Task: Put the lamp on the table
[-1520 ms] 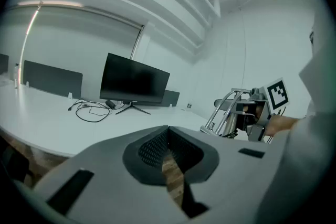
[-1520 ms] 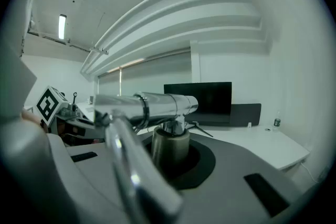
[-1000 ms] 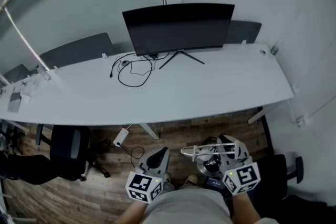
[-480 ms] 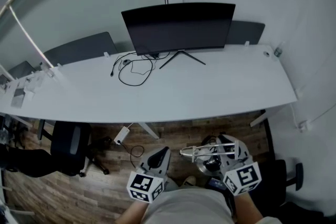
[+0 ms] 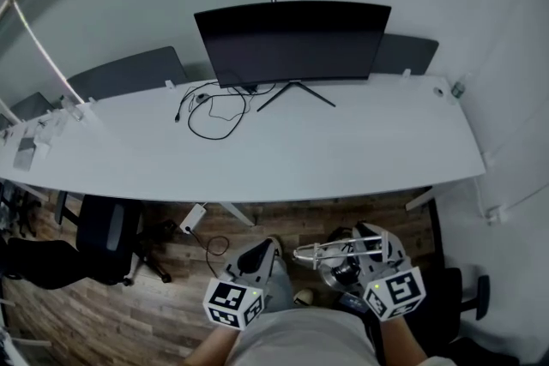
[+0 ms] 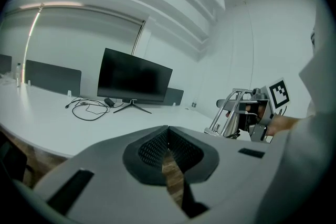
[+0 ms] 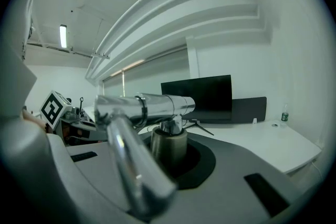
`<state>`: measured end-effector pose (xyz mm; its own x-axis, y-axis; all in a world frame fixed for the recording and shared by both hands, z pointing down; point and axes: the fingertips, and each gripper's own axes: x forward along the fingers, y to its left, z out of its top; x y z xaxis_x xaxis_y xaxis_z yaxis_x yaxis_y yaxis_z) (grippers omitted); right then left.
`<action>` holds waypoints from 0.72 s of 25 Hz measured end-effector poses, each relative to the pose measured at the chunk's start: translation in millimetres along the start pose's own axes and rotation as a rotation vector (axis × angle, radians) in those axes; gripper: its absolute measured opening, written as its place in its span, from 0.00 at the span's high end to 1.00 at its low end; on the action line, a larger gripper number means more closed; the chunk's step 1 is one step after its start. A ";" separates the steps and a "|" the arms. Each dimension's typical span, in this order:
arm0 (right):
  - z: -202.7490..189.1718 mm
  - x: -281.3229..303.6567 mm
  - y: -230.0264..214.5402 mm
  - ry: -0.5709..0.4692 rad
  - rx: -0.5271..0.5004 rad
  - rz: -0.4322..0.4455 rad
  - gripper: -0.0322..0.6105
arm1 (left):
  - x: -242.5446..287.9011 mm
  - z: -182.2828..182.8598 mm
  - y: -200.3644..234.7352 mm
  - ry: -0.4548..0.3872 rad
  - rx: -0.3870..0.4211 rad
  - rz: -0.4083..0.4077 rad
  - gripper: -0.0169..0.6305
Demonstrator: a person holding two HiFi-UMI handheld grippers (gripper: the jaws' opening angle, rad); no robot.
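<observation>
A silver metal lamp [image 5: 330,250] with a tubular arm is held below the front edge of the long white table [image 5: 343,154], over the wood floor. My right gripper [image 5: 367,236] is shut on it; in the right gripper view the lamp's cylindrical stem [image 7: 168,145] sits clamped between the jaws of the right gripper [image 7: 170,153], with the shiny tube [image 7: 152,106] lying across above. My left gripper [image 5: 262,251] hangs beside it at the left, shut and holding nothing [image 6: 168,139]. From the left gripper view the lamp [image 6: 231,110] shows at the right.
A black monitor [image 5: 292,39] stands at the back of the table, with looped black cables [image 5: 210,111] to its left. A small bottle [image 5: 459,87] is at the far right end. A black office chair [image 5: 107,236] and a white power adapter [image 5: 193,219] are under the table.
The head view has shifted slightly and the table sits a little closer. Both grippers stay in about the same place, the right one still gripping the lamp.
</observation>
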<state>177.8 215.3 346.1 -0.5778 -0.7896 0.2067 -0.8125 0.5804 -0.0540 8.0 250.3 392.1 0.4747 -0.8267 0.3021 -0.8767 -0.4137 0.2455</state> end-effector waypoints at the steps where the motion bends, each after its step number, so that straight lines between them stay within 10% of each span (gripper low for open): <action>1: 0.7 3.6 -2.4 -0.001 0.002 -0.002 0.89 | 6.0 2.4 2.1 0.000 -0.001 -0.007 0.97; 18: 40.0 118.7 -56.2 -0.013 0.010 -0.108 0.89 | 117.9 75.9 91.8 0.000 0.036 -0.099 0.97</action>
<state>151.8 81.0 334.7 -0.4874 -0.8501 0.1994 -0.8710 0.4895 -0.0419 -22.4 86.0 380.3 0.5593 -0.7809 0.2782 -0.8276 -0.5070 0.2408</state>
